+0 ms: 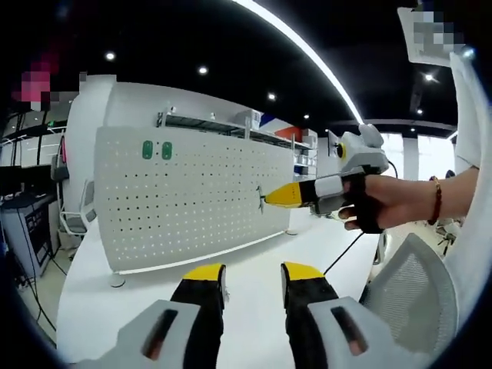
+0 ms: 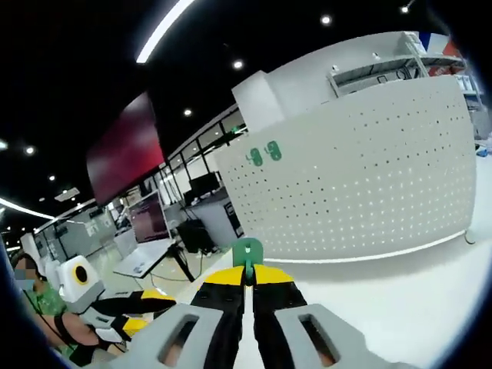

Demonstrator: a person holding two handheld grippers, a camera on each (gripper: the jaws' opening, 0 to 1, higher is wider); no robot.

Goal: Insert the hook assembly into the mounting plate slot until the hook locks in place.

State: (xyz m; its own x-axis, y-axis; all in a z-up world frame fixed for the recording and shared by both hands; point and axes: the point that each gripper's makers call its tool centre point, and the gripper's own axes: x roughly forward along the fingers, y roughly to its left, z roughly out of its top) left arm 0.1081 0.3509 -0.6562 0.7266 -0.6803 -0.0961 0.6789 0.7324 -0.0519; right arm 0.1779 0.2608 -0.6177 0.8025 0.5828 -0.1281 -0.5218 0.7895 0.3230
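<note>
In the right gripper view, the right gripper (image 2: 247, 278) has its two yellow-tipped jaws pressed together on a small green hook (image 2: 247, 252), which stands up from between the tips, its rounded top just clear of them. Beyond it a white pegboard (image 2: 361, 177) stands upright on a white table (image 2: 415, 300), with two green hooks (image 2: 264, 154) already seated side by side near its upper corner. The held hook is apart from the board. Low at the edge of this view the left gripper (image 2: 142, 307) shows, with a person behind it. In the left gripper view, the left gripper (image 1: 252, 274) has its jaws spread with nothing between them, above the table (image 1: 138, 307). The pegboard (image 1: 184, 200) faces it, the two mounted hooks (image 1: 157, 150) near its top. The right gripper (image 1: 269, 199) reaches in from the side, held by a hand (image 1: 384, 201), its tips close to the board's face; whether they touch it cannot be told.
</note>
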